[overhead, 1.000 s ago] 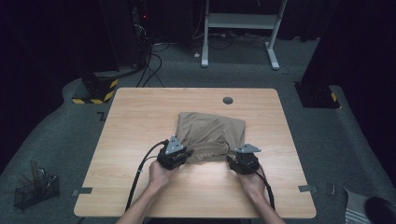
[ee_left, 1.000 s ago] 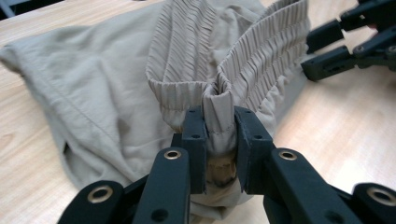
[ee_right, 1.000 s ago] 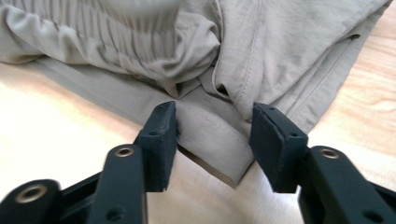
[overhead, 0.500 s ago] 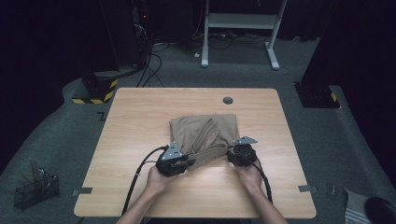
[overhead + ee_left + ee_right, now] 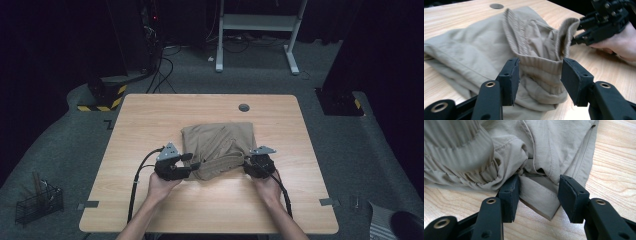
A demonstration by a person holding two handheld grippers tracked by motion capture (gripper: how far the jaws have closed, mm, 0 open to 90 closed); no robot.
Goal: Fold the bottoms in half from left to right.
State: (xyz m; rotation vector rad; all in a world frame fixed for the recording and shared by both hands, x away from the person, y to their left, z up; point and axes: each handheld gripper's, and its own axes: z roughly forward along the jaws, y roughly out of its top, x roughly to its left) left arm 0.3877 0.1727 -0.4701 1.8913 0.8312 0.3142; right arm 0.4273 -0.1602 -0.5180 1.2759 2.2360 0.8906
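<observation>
A tan garment (image 5: 220,140) lies folded in the middle of the wooden table (image 5: 150,125), its ribbed waistband (image 5: 222,165) along the near edge. My left gripper (image 5: 192,161) is at the garment's near left. Its jaws have just been opening, and in the left gripper view they (image 5: 540,75) stand apart around the waistband (image 5: 539,63) without pressing on it. My right gripper (image 5: 247,167) is at the near right end. Its pads (image 5: 539,192) straddle a flat fabric corner (image 5: 541,206), with a gap at the right pad. That gripper (image 5: 576,37) also shows by the band's raised end.
A round cable hole (image 5: 244,107) sits in the table behind the garment. Tape marks (image 5: 327,202) lie near the front corners. On the floor are a black wire basket (image 5: 37,202) at left, a yellow-black striped base (image 5: 102,97), and a white desk frame (image 5: 255,22) beyond.
My left gripper has opened, let go of the waistband and drawn slightly left. The band has dropped onto the garment's near edge. The right gripper has hardly moved.
</observation>
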